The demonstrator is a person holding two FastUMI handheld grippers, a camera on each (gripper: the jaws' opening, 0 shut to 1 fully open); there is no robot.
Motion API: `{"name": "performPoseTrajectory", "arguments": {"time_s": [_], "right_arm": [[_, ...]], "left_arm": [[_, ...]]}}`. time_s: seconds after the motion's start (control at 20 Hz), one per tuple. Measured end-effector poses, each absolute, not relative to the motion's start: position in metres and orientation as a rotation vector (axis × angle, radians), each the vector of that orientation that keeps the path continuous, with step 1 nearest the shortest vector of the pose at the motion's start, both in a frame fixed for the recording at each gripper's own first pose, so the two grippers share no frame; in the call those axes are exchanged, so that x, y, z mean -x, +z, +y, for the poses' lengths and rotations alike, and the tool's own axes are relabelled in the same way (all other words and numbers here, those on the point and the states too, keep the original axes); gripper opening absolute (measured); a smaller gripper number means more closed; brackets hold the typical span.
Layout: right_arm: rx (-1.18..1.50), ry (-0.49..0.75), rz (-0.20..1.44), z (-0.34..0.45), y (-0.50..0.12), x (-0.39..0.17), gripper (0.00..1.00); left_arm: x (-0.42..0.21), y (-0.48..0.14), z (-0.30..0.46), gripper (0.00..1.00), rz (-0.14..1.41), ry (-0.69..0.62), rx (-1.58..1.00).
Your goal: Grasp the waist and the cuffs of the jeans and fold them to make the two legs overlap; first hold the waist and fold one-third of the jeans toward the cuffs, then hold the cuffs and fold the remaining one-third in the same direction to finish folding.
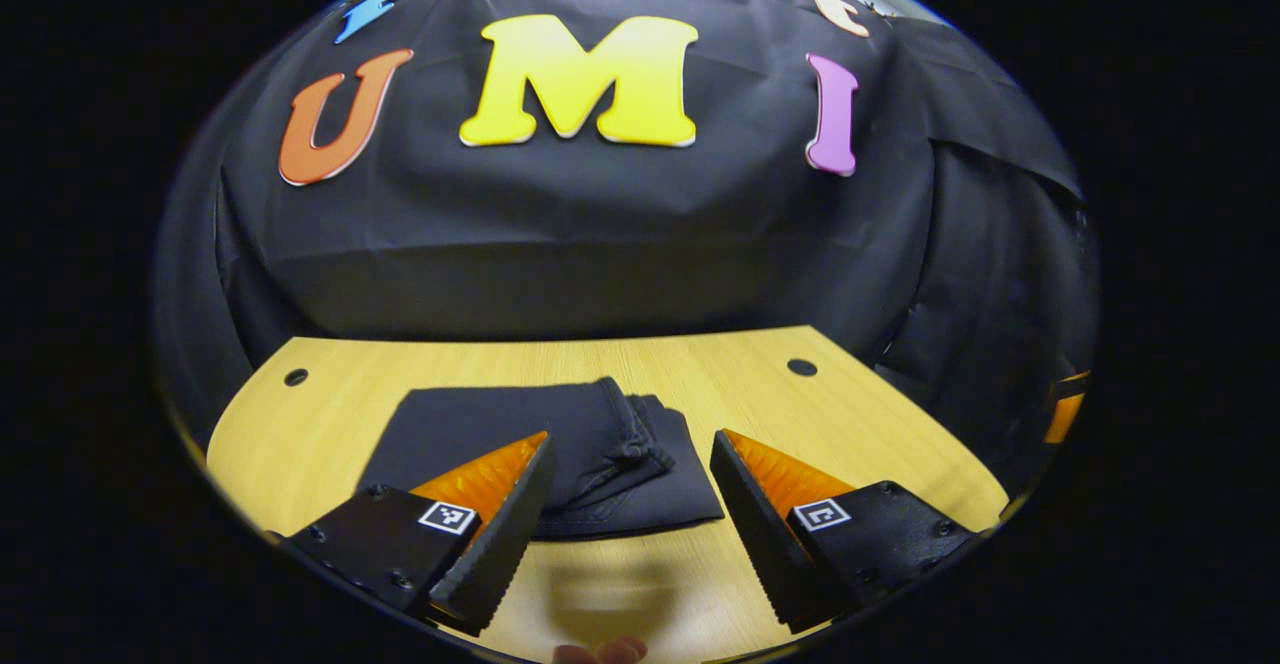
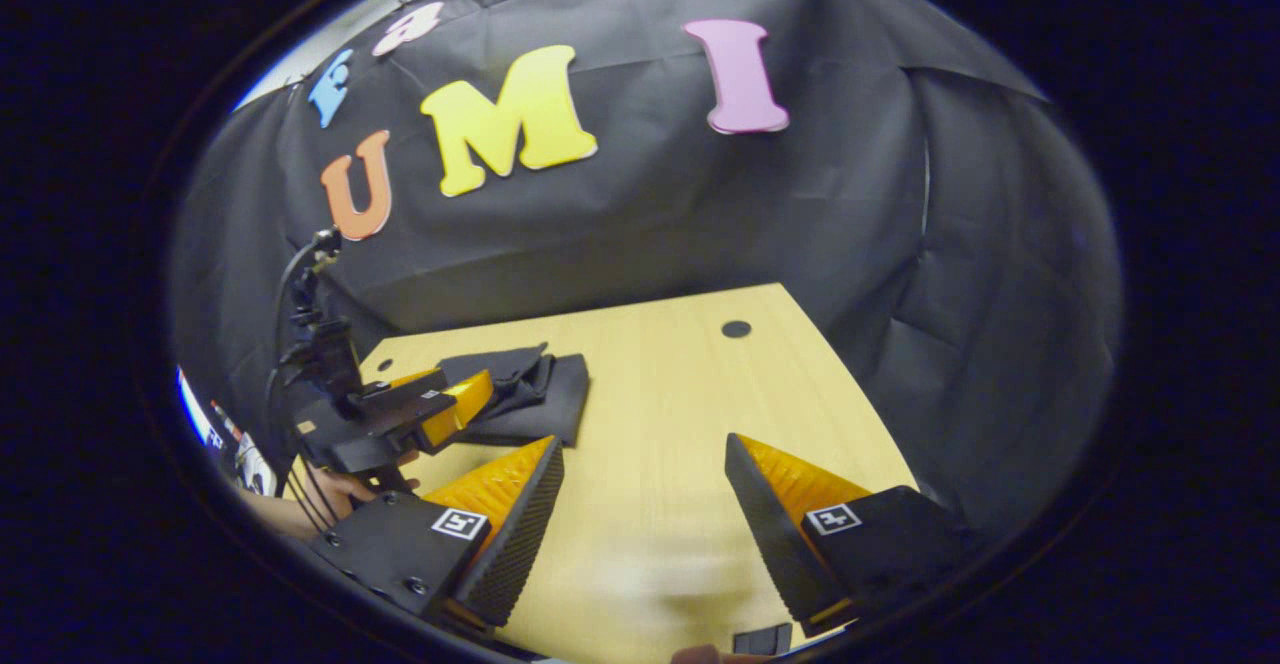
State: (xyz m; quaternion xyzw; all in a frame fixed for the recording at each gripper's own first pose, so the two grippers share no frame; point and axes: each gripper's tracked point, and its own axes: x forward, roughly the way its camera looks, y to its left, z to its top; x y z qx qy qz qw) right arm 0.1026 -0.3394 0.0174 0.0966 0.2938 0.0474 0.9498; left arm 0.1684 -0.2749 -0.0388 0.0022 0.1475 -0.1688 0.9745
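Wooden tabletop (image 1: pixel 330 424) is seen carrying folded dark jeans (image 1: pixel 560 454); left gripper (image 1: pixel 632 504) and right gripper (image 2: pixel 645 514) are held above it, jaws apart, empty.

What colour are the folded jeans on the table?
Very dark, nearly black. The folded jeans lie on the light wooden table, seen best in the left gripper view.

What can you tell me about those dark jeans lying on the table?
The jeans look like dark, nearly black cloth, folded into a compact, flat stack of several layers. Rumpled edges and a seam show along the top fold, toward its right side in the left gripper view. They lie on the pale wooden table, closer to its far edge. Nothing grips them: the left gripper hangs open just in front of them, and in the right gripper view it sits beside the bundle.
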Motion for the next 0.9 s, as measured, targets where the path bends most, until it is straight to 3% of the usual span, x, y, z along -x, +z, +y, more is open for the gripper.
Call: {"name": "performPoseTrajectory", "arguments": {"time_s": [0.15, 0.3, 0.35, 0.45, 0.5, 0.7, 0.8, 0.9], "right_arm": [[-0.17, 0.151, 0.509, -0.302, 0.053, -0.123, 0.95], [-0.128, 0.21, 0.389, -0.259, 0.103, -0.139, 0.99], [-0.113, 0.212, 0.347, -0.247, 0.117, -0.145, 0.94], [-0.114, 0.231, 0.27, -0.22, 0.146, -0.148, 0.99], [-0.12, 0.233, 0.24, -0.207, 0.158, -0.146, 0.95], [-0.107, 0.224, 0.133, -0.175, 0.197, -0.137, 0.94], [-0.084, 0.219, 0.088, -0.162, 0.214, -0.129, 0.99], [-0.068, 0.214, 0.053, -0.153, 0.224, -0.121, 0.94]], "left_arm": [[-0.156, 0.021, -0.229, 0.99, 0.221, -0.283, 0.002], [-0.14, 0.078, -0.181, 0.99, 0.143, -0.216, 0.026], [-0.129, 0.089, -0.166, 0.99, 0.121, -0.193, 0.05], [-0.109, 0.114, -0.13, 0.94, 0.08, -0.149, 0.083], [-0.103, 0.125, -0.114, 0.98, 0.054, -0.128, 0.089], [-0.075, 0.162, -0.058, 1.0, -0.015, -0.076, 0.091], [-0.06, 0.17, -0.039, 0.98, -0.029, -0.061, 0.091], [-0.049, 0.173, -0.024, 0.98, -0.043, -0.045, 0.083]]}}
